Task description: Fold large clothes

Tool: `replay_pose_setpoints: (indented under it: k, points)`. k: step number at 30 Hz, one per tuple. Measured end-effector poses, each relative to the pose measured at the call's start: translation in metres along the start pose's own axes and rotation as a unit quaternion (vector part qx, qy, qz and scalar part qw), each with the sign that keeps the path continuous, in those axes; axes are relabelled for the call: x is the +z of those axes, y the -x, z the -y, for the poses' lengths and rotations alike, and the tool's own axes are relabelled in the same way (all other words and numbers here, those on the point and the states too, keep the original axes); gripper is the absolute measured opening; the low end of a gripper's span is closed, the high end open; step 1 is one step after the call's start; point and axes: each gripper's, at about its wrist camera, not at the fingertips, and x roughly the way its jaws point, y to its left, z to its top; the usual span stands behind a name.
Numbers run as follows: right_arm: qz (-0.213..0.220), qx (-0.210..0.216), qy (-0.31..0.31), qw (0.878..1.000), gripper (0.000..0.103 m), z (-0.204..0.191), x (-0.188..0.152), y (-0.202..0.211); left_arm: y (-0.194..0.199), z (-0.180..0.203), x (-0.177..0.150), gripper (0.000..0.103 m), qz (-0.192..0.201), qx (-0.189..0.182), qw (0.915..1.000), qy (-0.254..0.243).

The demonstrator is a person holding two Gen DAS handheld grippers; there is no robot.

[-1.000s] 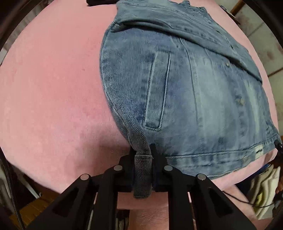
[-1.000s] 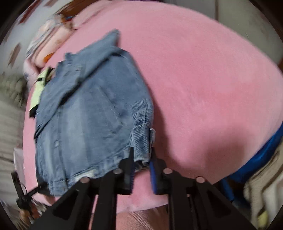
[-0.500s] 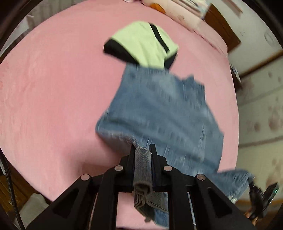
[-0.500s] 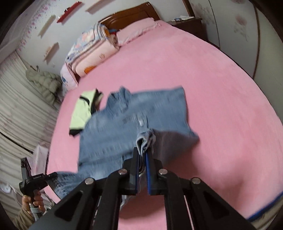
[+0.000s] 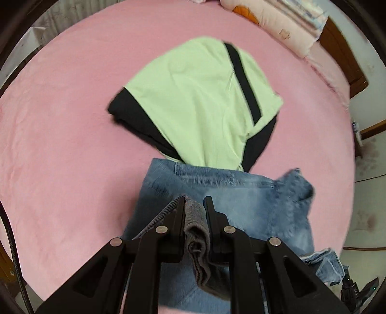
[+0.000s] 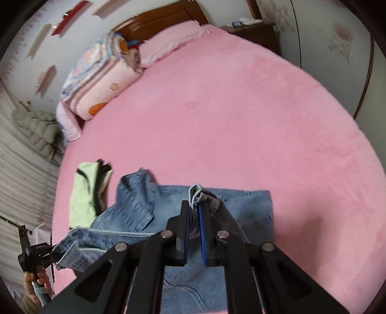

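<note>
A blue denim jacket (image 5: pixel 253 200) lies partly lifted over the pink bed (image 5: pixel 60 120). My left gripper (image 5: pixel 195 205) is shut on a bunched hem corner of it, and grey-blue cloth hangs down between the fingers. My right gripper (image 6: pixel 194 207) is shut on the other hem corner, with a fold of denim jacket (image 6: pixel 241 203) poking up above the tips. The hem is raised and carried over the jacket's body, whose collar end (image 6: pixel 135 183) rests on the bed. In the right wrist view the left gripper (image 6: pixel 31 251) shows at the lower left, held by a hand (image 6: pixel 36 282).
A folded light-green and black garment (image 5: pixel 205 101) lies on the bed just beyond the jacket, also visible as a green garment (image 6: pixel 84 193). Folded quilts (image 6: pixel 96 77) and a pink pillow (image 6: pixel 173 41) sit by the wooden headboard (image 6: pixel 156 17). A bedside cabinet (image 6: pixel 253 29) stands at the far right.
Both grippers have lifted the jacket's hem corners off the near bed edge and carried them toward the collar. The green garment and headboard have come into view. The left wrist has rolled.
</note>
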Motion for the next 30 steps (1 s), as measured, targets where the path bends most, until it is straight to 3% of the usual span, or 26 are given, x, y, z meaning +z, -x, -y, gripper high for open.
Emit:
replay_pose_setpoints:
  k: [4,6,7,8,10,13,17,22,26,30]
  points:
    - [-0.006,-0.039,-0.028,0.999,0.008,0.011,0.005,-0.044,-0.053,0.006,0.014,0.02,-0.033,0.036,0.9988,0.002]
    - [-0.012,-0.059,-0.058,0.996,0.009,0.023,0.008,-0.056,-0.069,0.004,0.018,0.041,-0.052,0.024,0.9984,0.003]
    - [-0.017,-0.066,-0.07,0.995,0.012,0.029,0.01,-0.059,-0.072,0.004,0.021,0.046,-0.053,0.014,0.9985,0.0]
    - [-0.014,-0.068,-0.073,0.995,0.015,0.033,0.01,-0.059,-0.071,0.005,0.023,0.049,-0.043,0.007,0.999,-0.01]
    - [0.0,-0.066,-0.064,0.996,0.035,0.038,0.008,-0.053,-0.064,0.009,0.028,0.05,-0.023,-0.016,0.9988,-0.041]
    - [0.001,-0.056,-0.035,0.998,0.04,0.043,0.002,-0.051,-0.052,0.015,0.027,0.065,0.001,-0.037,0.994,-0.103]
    - [-0.025,-0.068,0.004,0.997,0.04,0.042,-0.009,-0.071,-0.045,0.021,0.01,0.066,0.038,-0.034,0.976,-0.211]
    - [-0.06,-0.08,0.038,0.994,0.04,0.035,-0.016,-0.106,-0.057,0.022,-0.005,0.066,0.061,-0.027,0.9562,-0.285]
    - [-0.067,-0.102,0.101,0.987,0.04,0.024,-0.018,-0.123,-0.078,0.024,-0.009,0.066,0.053,-0.007,0.9481,-0.313]
    - [-0.074,-0.097,0.125,0.985,0.046,0.024,-0.016,-0.132,-0.092,0.026,-0.007,0.066,0.048,-0.02,0.9464,-0.319]
